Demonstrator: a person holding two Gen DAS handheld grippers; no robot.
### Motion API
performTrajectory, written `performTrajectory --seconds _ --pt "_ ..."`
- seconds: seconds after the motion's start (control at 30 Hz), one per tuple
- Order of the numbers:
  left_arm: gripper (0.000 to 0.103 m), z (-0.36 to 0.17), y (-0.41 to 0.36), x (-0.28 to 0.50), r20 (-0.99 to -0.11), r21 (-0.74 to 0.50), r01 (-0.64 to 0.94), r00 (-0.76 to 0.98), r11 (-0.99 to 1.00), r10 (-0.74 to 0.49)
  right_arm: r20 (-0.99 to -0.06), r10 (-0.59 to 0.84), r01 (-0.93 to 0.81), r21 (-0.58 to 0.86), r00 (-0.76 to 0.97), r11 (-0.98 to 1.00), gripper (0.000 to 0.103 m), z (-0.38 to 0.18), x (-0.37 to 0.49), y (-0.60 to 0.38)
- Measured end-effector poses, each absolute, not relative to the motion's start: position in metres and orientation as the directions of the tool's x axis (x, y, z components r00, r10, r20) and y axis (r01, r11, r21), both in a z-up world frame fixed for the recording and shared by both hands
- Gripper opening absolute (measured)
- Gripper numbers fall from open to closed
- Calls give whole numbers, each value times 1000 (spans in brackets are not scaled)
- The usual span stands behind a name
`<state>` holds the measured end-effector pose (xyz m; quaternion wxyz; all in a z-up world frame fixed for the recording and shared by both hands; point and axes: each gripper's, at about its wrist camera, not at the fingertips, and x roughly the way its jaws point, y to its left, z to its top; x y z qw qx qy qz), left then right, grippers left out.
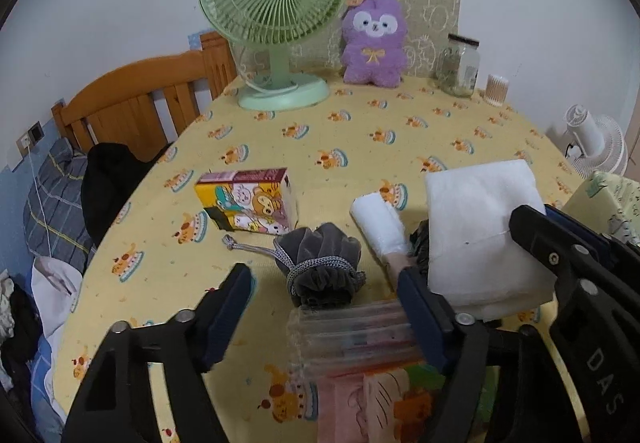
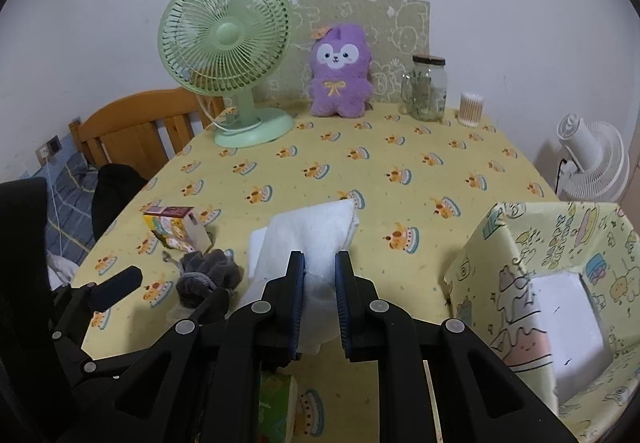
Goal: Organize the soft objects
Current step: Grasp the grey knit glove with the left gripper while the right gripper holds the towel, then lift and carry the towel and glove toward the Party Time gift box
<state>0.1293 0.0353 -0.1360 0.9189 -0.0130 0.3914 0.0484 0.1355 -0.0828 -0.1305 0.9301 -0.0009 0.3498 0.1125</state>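
Left wrist view. The left gripper [image 1: 325, 291] hovers over the near edge of the tabletop [image 1: 360, 139], its jaws standing apart with nothing pressed between them. A grey velvet drawstring pouch [image 1: 322, 267] lies on the cloth in the gap between the two fingers, touching neither. Beneath the gripper lies a clear case of pens [image 1: 352, 335]. A small white rolled towel [image 1: 380, 227] lies just right of the pouch. The right gripper [image 1: 536, 239] enters from the right edge, clamped on a folded white towel [image 1: 480, 227] held above the cloth. A cartoon-printed tissue pack [image 1: 248, 201] lies toward the left edge. Along the far edge stand a green desk fan [image 1: 276, 19], a purple plush toy [image 1: 374, 43], a glass jar [image 1: 460, 65] and a cotton swab holder [image 1: 497, 89].

Right wrist view. The right gripper [image 2: 320, 283] has its jaws closed narrowly on the folded white towel [image 2: 316, 239], which bulges out forward of the pads. A printed fabric storage box [image 2: 560, 243] stands open at the right edge of the tabletop [image 2: 360, 147], a white item inside it. The left gripper [image 2: 168, 291] and drawstring pouch [image 2: 208, 275] appear at the left, the tissue pack [image 2: 172, 223] beyond them. The fan [image 2: 226, 39], plush toy [image 2: 340, 71] and jar [image 2: 428, 87] line the far edge.
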Motion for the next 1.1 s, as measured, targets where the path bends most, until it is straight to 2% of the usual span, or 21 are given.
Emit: performTrajectory --seconds 0.1,0.13,0.17,0.47,1.1 --pt "58 -142 38 135 -731 1 -94 679 996 65 -662 211 -211 80 720 974 18 -137 139 -81" --pt "44 -144 38 136 -736 -5 -91 675 996 58 -664 208 -211 77 719 974 18 -138 139 -80" --pt "39 -147 38 138 -743 -6 -93 667 996 58 -666 207 -213 75 717 974 18 -140 140 -79" --pt "29 -143 36 130 -726 -8 -86 685 996 53 -673 219 -228 78 706 971 18 -143 145 -73" --pt "27 -93 22 94 -628 1 -41 777 999 32 -627 235 -231 89 742 969 18 -108 121 -77"
